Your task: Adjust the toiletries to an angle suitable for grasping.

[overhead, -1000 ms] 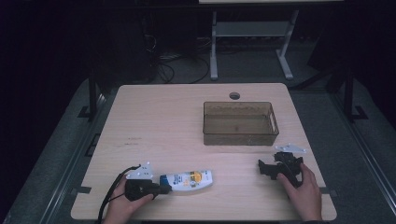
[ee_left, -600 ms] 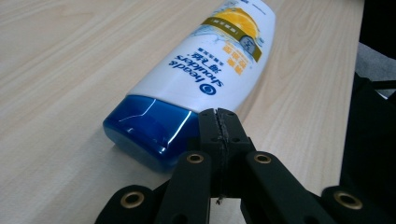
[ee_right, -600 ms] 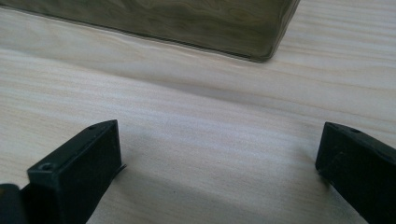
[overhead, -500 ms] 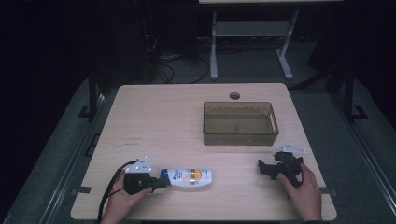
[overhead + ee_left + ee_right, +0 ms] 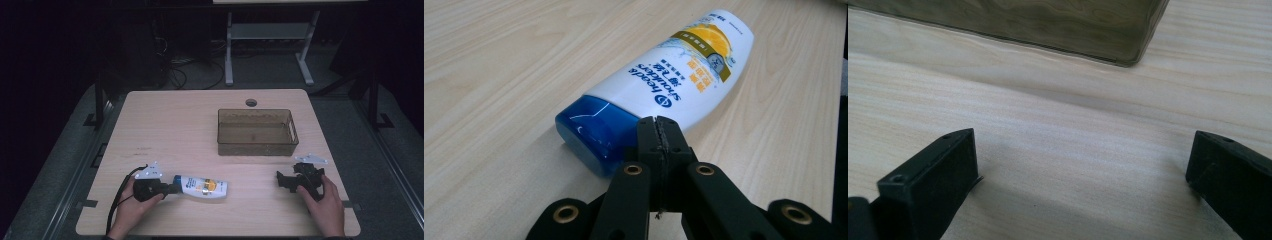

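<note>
A white shampoo bottle (image 5: 202, 186) with a blue cap (image 5: 596, 130) lies on its side on the wooden counter (image 5: 185, 125), near its front edge and left of centre, cap end toward the left gripper (image 5: 167, 189). That gripper's fingers (image 5: 646, 150) are pressed together with nothing between them, their tips at the cap. The right gripper (image 5: 286, 181) rests on the counter at the front right, fingers (image 5: 933, 175) spread wide over bare wood. A translucent brown bin (image 5: 257, 145) stands behind it, well apart from the bottle.
</note>
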Demonstrator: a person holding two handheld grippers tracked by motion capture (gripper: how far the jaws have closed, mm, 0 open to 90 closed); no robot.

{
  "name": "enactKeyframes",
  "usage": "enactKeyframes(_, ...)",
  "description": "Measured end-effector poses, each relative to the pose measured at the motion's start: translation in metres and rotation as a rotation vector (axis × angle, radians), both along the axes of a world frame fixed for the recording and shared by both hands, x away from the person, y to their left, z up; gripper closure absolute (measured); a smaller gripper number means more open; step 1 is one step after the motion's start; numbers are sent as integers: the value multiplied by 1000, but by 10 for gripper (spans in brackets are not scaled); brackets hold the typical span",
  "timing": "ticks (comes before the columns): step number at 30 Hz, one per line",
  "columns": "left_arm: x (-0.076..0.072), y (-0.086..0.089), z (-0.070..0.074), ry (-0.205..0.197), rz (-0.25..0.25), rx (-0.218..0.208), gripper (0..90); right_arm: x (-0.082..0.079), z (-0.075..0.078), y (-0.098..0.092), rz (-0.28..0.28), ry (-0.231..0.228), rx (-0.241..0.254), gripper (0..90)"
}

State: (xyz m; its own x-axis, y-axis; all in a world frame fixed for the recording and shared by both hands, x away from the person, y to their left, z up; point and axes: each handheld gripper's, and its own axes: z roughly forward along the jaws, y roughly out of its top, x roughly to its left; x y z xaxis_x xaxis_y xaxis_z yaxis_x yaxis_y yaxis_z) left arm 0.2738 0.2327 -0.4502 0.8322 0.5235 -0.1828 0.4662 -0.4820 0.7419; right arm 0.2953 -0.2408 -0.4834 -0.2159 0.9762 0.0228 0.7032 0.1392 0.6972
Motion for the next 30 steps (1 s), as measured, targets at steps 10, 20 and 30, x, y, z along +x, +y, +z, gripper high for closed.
enactKeyframes(10, 11, -2, -1, -8, 14, 7, 900, 0, 0, 0, 0, 0, 0, 0)
enactKeyframes(20, 23, -5, -1, -19, 25, 13, 900, 0, 0, 0, 1, -1, -1, 0)
enactKeyframes(30, 34, -5, -2, -23, 42, 7, 900, 0, 0, 0, 1, 0, -1, 0)
